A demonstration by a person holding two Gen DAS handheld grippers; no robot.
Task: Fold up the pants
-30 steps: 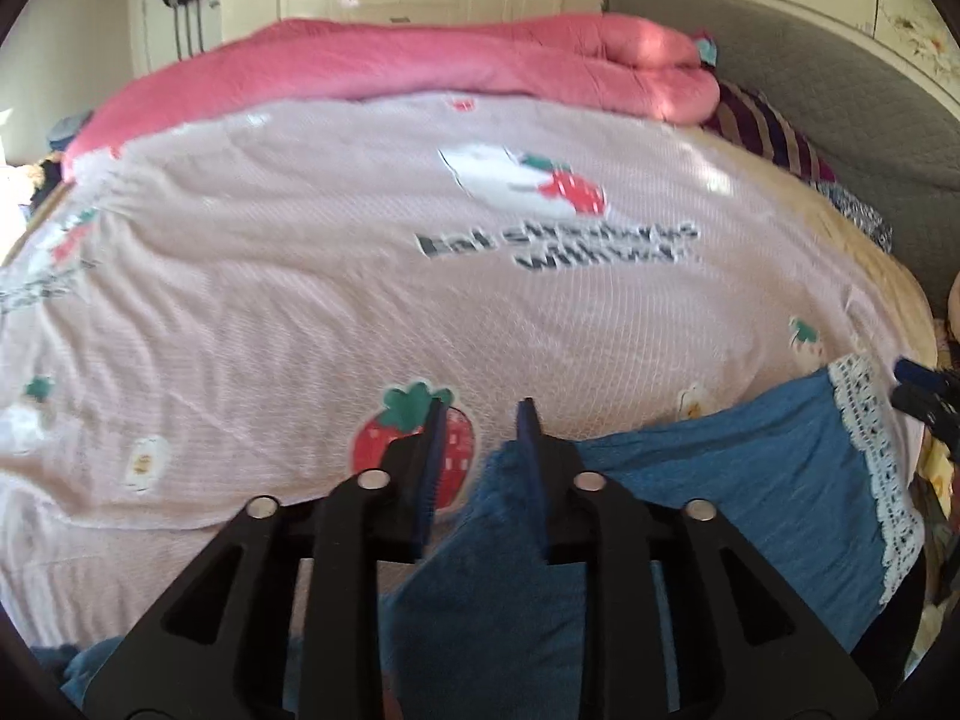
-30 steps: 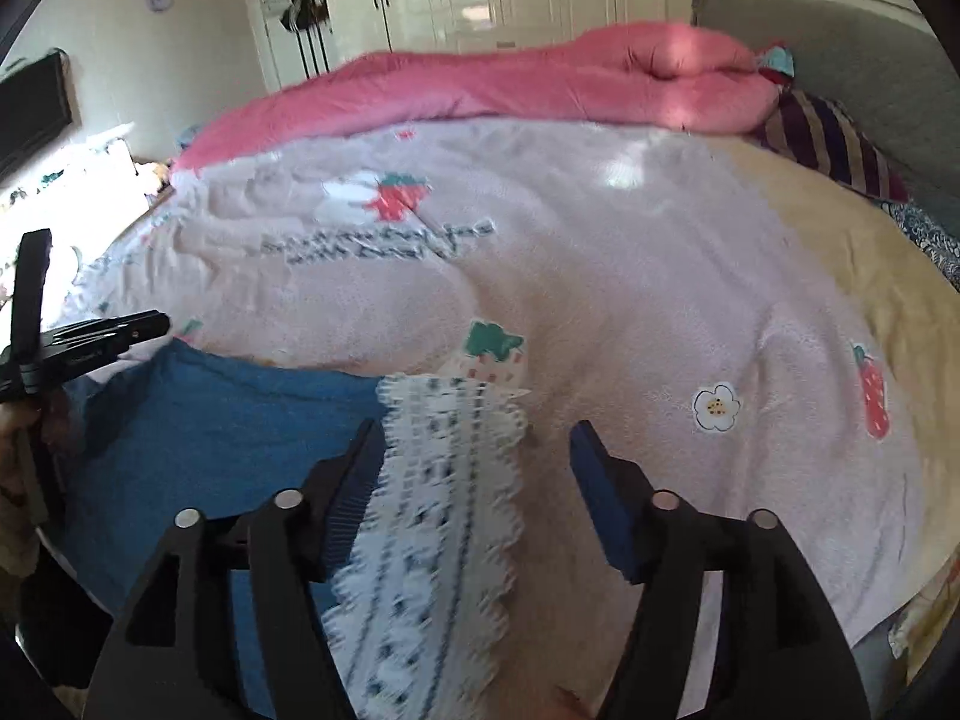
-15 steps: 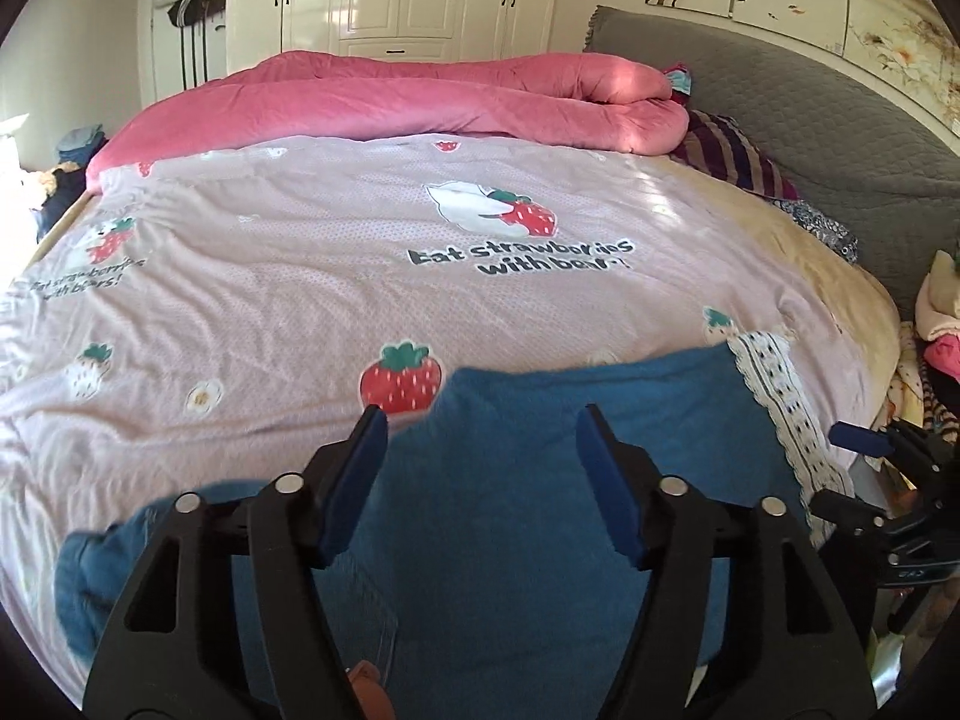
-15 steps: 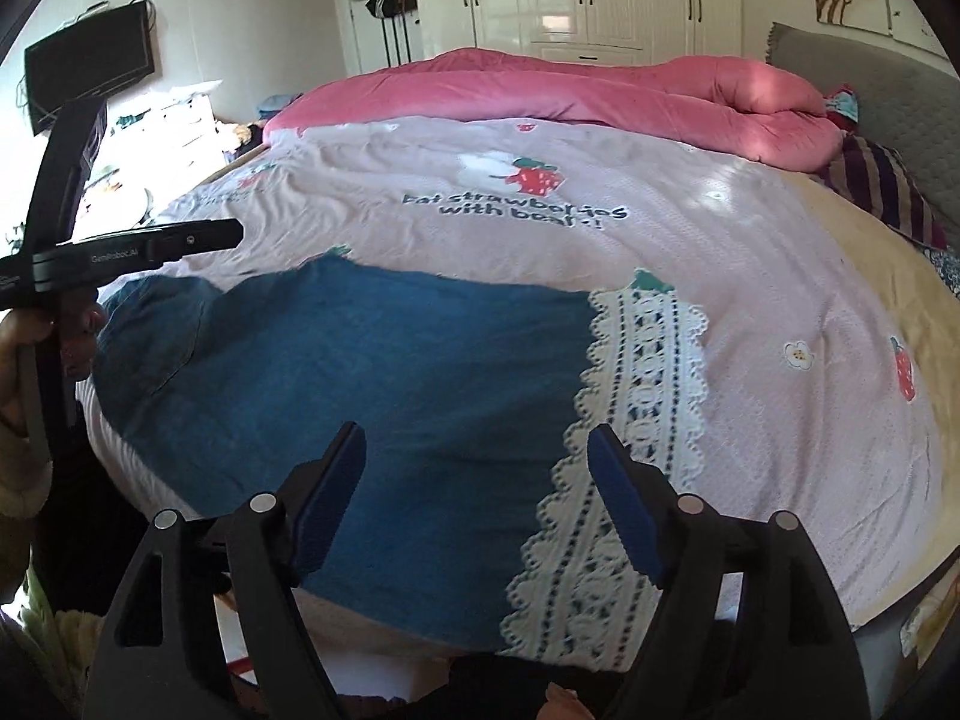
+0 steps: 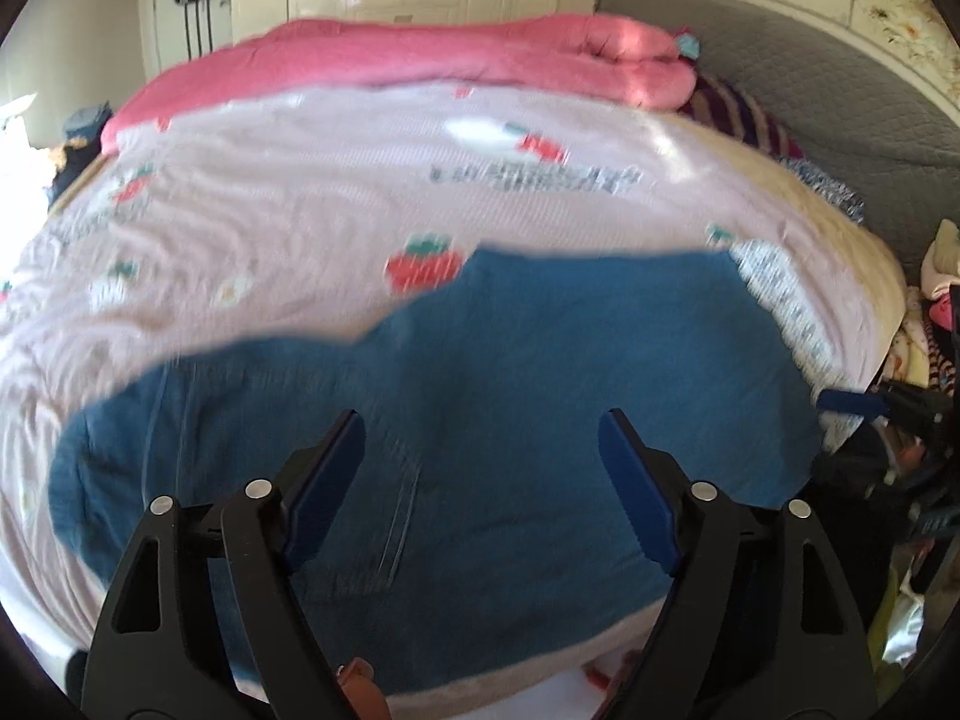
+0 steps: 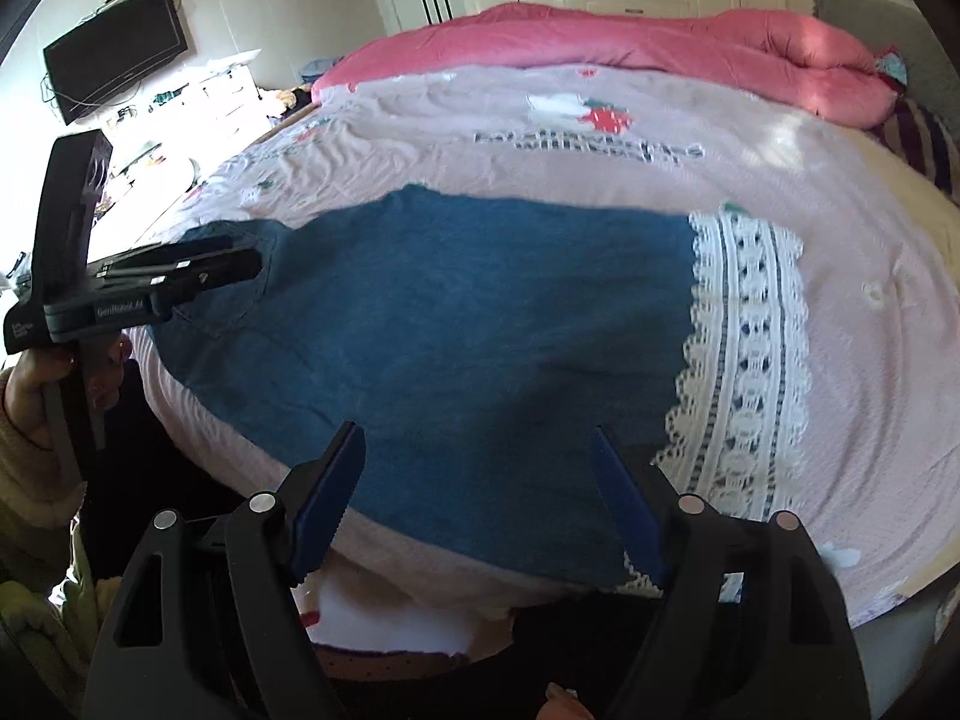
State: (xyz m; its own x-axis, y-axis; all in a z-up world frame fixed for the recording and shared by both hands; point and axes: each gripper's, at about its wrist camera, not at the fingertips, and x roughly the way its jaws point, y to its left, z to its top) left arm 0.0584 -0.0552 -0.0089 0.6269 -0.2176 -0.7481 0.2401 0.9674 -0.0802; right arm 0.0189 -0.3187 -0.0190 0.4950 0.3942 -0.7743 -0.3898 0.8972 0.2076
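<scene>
Blue denim pants [image 5: 492, 396] with a white lace hem [image 6: 744, 348] lie flat on the near part of the bed, waist to the left, hem to the right. The pants also show in the right wrist view [image 6: 468, 336]. My left gripper [image 5: 480, 450] is open and empty, held above the pants' waist end. My right gripper [image 6: 477, 468] is open and empty above the pants' near edge by the lace hem. The left gripper shows at the left of the right wrist view [image 6: 234, 264], and the right gripper's tips show at the right of the left wrist view [image 5: 852, 402].
The bed has a pink strawberry-print sheet [image 5: 336, 192] and a rolled pink duvet [image 6: 630, 54] at the far side. A grey headboard [image 5: 810, 96] and striped pillow [image 5: 744, 120] stand at right. A wall TV [image 6: 114, 66] and cluttered desk are at left.
Both grippers let go of the pants, opened wide and drew back and up. The pants now lie spread flat on the bed.
</scene>
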